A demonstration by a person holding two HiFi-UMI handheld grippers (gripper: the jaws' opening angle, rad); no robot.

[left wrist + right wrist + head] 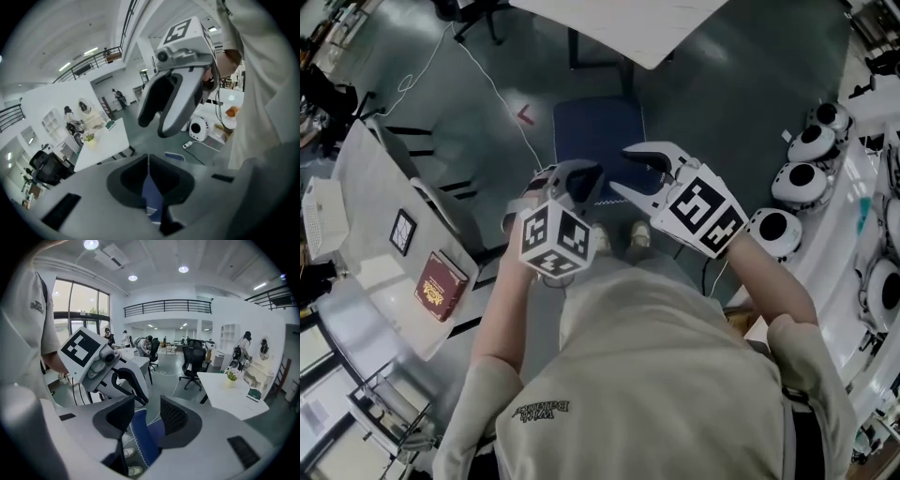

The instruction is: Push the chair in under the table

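A blue chair point(598, 131) stands on the grey floor ahead of me, its seat in front of the white table point(628, 28) at the top of the head view. Both grippers hang above the chair's near edge, apart from it. My left gripper point(579, 178) has its jaws shut with nothing in them; blue chair fabric point(152, 192) shows past its tips point(148, 161). My right gripper point(630, 173) is open and empty, and the blue seat point(145, 437) shows through the gap between its jaws point(146, 411). Each gripper appears in the other's view, the right gripper point(154, 126) and the left gripper point(133, 390).
A grey side desk point(384, 216) with a red book point(441, 284) stands at the left. Several round white devices point(802, 178) line a bench at the right. A white cable point(502, 103) runs over the floor left of the chair. My shoes point(639, 234) are just behind the chair.
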